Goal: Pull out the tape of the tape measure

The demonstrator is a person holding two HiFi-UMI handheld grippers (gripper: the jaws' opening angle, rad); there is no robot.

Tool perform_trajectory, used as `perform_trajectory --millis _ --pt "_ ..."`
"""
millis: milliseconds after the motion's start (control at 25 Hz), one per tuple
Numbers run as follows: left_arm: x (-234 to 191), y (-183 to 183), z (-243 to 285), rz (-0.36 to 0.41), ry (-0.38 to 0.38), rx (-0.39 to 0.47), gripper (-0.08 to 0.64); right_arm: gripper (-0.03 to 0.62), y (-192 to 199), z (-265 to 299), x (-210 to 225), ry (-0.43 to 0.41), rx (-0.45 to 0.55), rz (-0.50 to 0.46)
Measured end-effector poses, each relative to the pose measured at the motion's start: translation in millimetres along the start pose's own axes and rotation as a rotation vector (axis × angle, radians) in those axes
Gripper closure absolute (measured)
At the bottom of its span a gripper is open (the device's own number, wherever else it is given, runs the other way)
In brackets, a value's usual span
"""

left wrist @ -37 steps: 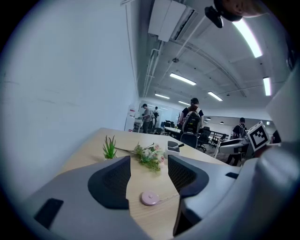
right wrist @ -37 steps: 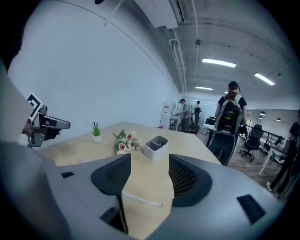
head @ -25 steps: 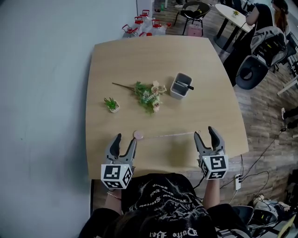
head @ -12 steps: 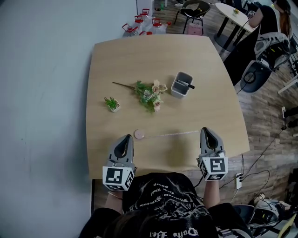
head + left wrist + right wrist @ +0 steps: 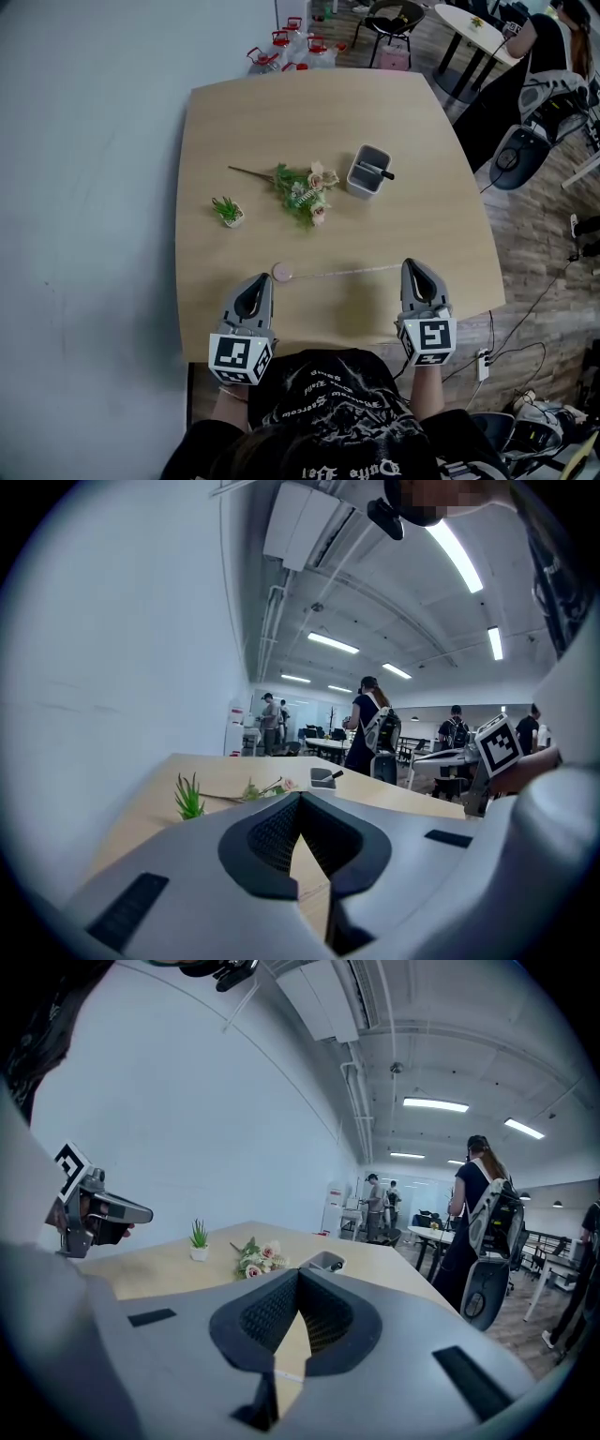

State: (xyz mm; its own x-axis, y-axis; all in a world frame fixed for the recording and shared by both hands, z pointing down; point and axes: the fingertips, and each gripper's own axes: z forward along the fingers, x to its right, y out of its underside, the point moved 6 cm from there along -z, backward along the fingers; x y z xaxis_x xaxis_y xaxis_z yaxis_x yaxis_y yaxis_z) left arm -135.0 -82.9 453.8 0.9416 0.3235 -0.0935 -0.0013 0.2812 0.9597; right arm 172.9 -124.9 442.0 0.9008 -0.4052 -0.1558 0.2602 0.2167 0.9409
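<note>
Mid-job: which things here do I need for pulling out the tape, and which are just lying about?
For the job: tape measure, its tape lying out along the table; left gripper and right gripper, jaws have just been closing, nothing between them.
Lying about: flower bunch, small potted plant, grey box, red-capped bottles beyond the table.

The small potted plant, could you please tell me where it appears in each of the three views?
Head view: small potted plant, left of the picture's centre.
Left gripper view: small potted plant, left of centre, just above the gripper's body.
Right gripper view: small potted plant, left of centre.
Shared landmark: the flower bouquet lies just to its right in all three.
</note>
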Motion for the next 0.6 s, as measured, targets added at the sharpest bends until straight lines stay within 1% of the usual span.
perform_trajectory --millis 160,240,440,600 --pt "-6.5 1.4 -2.7 -0.026 -0.035 0.008 0.554 0.58 0.5 -0.3 -0.1 0.001 -0.009 -0.012" --pt "-8.2 2.5 -3.0 -0.032 -0.04 0.005 0.554 0.58 0.7 -0.5 0.8 0.002 -0.012 -0.019" --pt "-6.8 6.5 -0.1 -0.026 -0.026 -0.012 0.554 0.58 5.0 2.3 -0.3 0.018 -0.03 -0.033" --pt "-8.3 7.4 1.3 -0.018 -0.046 -0.016 0.554 0.58 5.6 3.5 -3.3 0.01 -0.037 -0.048"
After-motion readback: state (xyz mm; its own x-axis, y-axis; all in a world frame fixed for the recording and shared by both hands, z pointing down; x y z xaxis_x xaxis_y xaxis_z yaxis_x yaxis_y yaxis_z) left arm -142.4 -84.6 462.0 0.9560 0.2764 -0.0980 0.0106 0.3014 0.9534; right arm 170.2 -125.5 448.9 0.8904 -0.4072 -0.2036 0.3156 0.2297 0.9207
